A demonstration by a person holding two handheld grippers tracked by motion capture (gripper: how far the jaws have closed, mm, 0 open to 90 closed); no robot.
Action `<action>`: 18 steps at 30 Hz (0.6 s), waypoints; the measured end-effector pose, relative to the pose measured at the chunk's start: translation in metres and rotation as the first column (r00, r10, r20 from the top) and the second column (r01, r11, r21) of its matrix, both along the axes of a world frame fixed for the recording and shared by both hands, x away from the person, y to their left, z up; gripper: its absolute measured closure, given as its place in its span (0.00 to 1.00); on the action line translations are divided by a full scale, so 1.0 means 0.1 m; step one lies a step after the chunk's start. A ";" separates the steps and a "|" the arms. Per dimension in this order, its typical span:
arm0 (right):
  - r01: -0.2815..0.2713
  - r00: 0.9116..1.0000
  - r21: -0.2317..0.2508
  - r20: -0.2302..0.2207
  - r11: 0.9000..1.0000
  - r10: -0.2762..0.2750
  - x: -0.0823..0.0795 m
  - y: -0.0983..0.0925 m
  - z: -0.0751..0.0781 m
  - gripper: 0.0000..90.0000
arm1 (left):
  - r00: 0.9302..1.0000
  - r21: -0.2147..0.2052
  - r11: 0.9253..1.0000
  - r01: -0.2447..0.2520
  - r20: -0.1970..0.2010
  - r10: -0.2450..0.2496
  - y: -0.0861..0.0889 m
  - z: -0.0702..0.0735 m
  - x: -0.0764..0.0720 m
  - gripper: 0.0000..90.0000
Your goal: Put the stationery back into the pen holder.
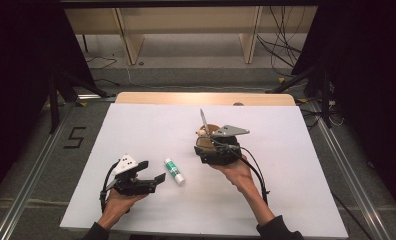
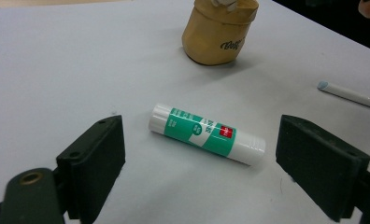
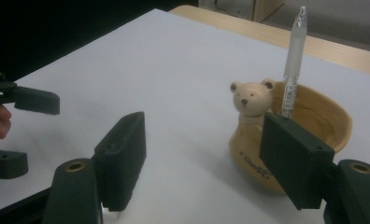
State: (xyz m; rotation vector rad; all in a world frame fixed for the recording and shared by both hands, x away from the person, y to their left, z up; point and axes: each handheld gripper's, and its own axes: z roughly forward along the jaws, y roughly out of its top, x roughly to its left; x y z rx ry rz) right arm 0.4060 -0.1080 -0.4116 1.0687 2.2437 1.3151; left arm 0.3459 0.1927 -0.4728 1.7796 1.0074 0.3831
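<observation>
In the high view your right gripper (image 1: 206,131) covers most of the bear-shaped wooden holder (image 1: 209,129), so just a sliver of it and the pen (image 1: 203,119) standing in it show. In the left gripper view the holder's top is cut off, and a second pen (image 2: 349,95) runs out at the 3 o'clock edge. Your right fingers (image 3: 122,158) are released, nothing between them; the holder sits behind the right-hand finger, at 1 o'clock. Your left gripper (image 2: 199,161) is spread too, the glue stick (image 2: 206,134) flat on the white worktop (image 1: 151,127) at 12 o'clock, between its fingers but untouched.
</observation>
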 end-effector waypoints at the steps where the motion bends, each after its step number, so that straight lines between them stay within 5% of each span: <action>1: -0.007 1.000 -0.002 -0.002 1.000 0.007 -0.02 0.02 -0.02 0.36 | 1.000 0.000 1.000 -0.001 0.000 0.001 0.00 0.00 0.00 0.17; 18: -0.072 0.997 -0.003 -0.032 0.997 0.072 -0.17 0.18 -0.22 0.34 | 1.000 -0.024 1.000 -0.003 -0.006 0.003 0.01 0.01 0.00 0.17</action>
